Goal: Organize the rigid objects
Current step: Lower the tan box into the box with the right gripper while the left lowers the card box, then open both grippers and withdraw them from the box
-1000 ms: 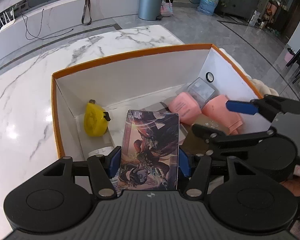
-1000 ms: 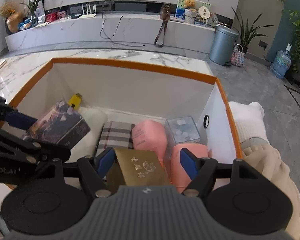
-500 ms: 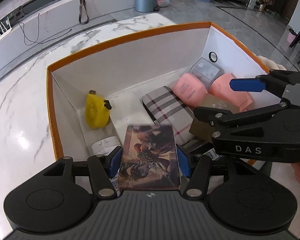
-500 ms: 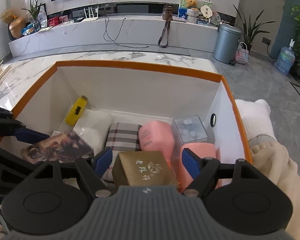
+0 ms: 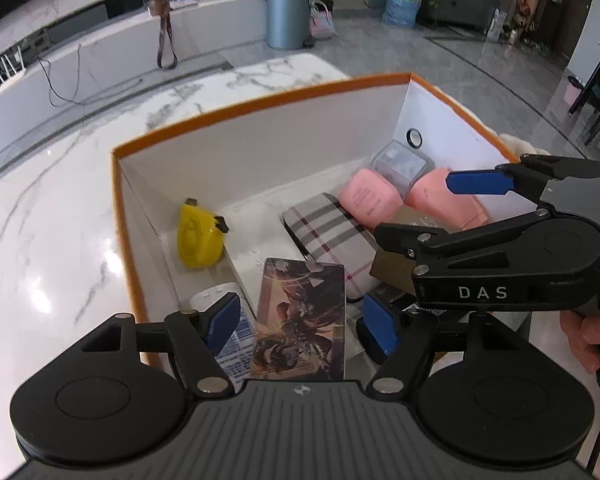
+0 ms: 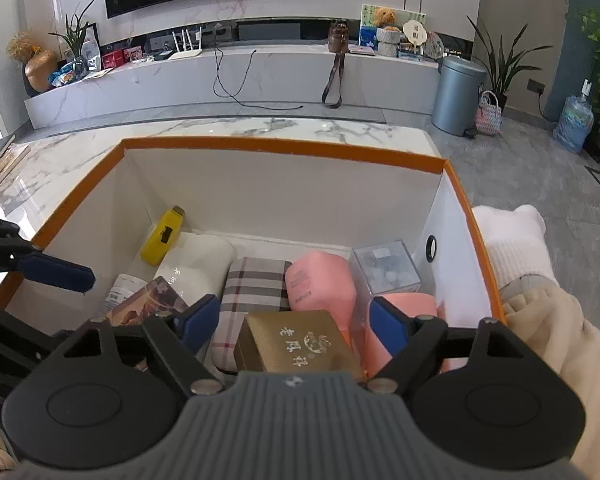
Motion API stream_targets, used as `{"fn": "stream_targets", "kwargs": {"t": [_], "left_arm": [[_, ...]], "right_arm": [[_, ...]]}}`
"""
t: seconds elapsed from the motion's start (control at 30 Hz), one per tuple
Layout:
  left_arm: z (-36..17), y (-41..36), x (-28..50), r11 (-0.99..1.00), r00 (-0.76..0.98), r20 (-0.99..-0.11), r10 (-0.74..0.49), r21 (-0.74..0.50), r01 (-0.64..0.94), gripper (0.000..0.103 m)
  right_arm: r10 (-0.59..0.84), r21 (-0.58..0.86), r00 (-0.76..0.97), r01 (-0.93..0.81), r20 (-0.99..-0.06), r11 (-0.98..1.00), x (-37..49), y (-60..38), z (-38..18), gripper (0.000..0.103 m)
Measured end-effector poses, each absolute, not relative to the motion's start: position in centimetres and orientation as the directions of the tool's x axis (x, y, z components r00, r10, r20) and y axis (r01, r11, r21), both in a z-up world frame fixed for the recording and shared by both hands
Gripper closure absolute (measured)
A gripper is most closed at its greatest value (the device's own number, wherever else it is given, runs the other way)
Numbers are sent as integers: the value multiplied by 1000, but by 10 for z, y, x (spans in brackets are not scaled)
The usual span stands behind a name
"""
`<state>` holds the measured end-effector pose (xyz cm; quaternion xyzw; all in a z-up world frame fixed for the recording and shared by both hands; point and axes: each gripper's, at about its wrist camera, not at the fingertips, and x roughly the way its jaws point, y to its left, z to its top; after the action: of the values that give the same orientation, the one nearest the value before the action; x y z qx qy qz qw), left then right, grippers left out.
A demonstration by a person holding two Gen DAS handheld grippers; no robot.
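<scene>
Orange-rimmed box (image 6: 284, 147) looks nearly packed, little left to sort. Inside it the left gripper (image 5: 300, 322) has just spread its jaws, the picture box (image 5: 300, 322) lying loose between them; the right gripper (image 6: 296, 322) has spread too, the gold box (image 6: 300, 342) between its pads, untouched.

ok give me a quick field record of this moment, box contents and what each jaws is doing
container: orange-rimmed box on marble table
contents: yellow tape measure, plaid case, two pink boxes, clear box, white bottle
left gripper: jaws just opened, illustrated card box between them, pads clear of it
right gripper: jaws just opened, gold box between them, not pressed
</scene>
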<state>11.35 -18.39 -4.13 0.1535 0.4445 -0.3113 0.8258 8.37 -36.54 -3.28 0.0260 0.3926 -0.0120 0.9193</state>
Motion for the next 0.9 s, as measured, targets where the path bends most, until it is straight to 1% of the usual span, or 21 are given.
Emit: {"fn": "stream_targets", "kwargs": {"t": [0.13,0.37,0.67,0.9], "left_arm": [[-29,-168,109,787,455,-797,-397,-41,615,20],[-6,-148,92,811,544,-734,-407,-16,585,20],[19,-118,70,856,647,-639,-416,-35,516,20],[30,-92,46,910,758,-540,-365,-36,413,20]], "right_arm": [[-3,25,692,30,-721,999,80,-361,-29,18],[12,13,733,-4,-680,1000,68,-346,-9,18],[38,48,762,-9,-647,999,42,-325,11,18],[38,37,774,-19,-632,999,17,-304,21,18]]}}
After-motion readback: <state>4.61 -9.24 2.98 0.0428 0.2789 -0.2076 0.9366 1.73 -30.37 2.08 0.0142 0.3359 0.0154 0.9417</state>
